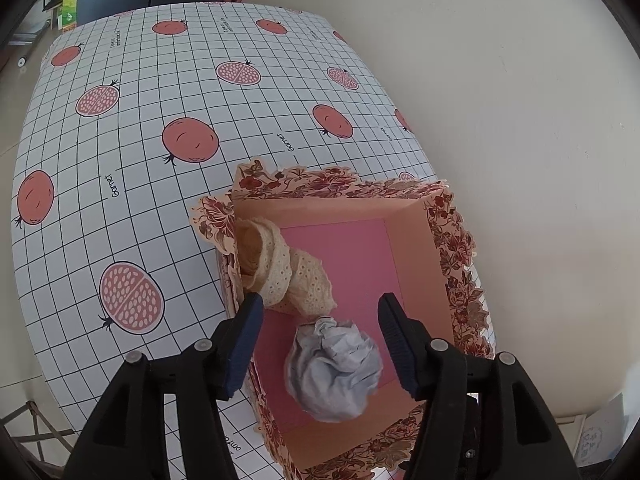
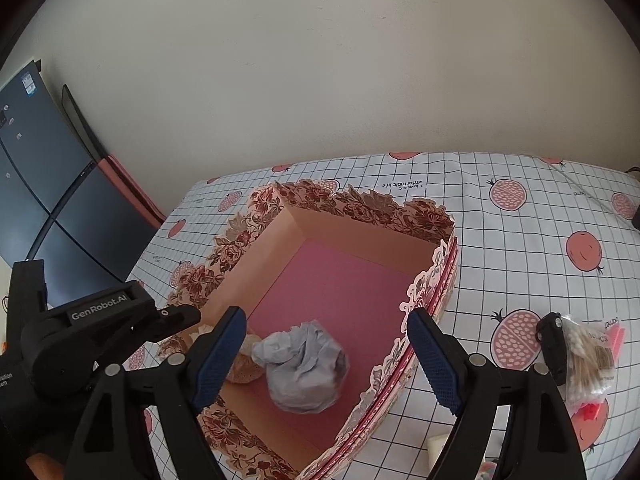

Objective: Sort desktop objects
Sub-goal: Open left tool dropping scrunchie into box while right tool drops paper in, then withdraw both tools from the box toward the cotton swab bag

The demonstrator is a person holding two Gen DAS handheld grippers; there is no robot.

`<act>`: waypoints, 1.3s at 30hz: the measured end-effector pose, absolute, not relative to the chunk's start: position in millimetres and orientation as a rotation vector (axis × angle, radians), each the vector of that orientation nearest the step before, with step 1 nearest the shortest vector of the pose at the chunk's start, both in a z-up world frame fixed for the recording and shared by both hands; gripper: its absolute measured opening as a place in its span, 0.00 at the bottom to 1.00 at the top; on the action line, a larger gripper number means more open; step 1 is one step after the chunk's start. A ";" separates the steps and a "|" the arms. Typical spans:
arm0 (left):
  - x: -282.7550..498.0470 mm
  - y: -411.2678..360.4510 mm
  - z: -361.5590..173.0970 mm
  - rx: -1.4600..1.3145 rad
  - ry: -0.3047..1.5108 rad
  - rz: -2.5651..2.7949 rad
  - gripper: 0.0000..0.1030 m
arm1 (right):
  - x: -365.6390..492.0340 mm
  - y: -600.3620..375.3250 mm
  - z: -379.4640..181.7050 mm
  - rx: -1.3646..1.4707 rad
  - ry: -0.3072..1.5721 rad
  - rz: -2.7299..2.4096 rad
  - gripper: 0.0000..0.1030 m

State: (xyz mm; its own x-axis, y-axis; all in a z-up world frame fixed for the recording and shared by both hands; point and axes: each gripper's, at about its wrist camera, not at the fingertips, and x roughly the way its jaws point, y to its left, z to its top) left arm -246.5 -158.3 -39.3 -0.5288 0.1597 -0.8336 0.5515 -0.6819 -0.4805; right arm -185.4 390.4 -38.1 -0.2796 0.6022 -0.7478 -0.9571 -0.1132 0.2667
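The crumpled grey paper ball lies on the pink floor of the floral box, toward the 6 o'clock end in the left wrist view, with the rolled cream lace ribbon just beside it at 11 o'clock, leaning in the box corner. The left gripper hangs over the ball with its jaws apart and nothing pressed between the pads; the ball sits free below them. The right gripper hovers above the same box, jaws wide and empty. The ball looks very light and soft, likely to crush or spring back, so any pinch across its middle folds should hold; the lace is limp and apt to unroll, best taken around the whole coil. At 3 o'clock in the right wrist view a bag of cotton swabs waits on the tablecloth; its thin plastic looks slippery, so gripping a bunched edge seems safest.
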 end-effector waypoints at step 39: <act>-254.4 -140.0 -29.0 1.405 1.065 -2.380 1.00 | -177.0 391.5 -41.7 -0.583 0.873 1.589 1.00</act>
State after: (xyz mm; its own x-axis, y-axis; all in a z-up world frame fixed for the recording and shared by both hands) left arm -254.5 -140.0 -29.0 -0.5373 0.1950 -0.8205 0.4819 -0.7275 -0.4884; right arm -177.0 391.5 -41.7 -0.2026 0.6022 -0.7722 -0.9747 -0.0483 0.2181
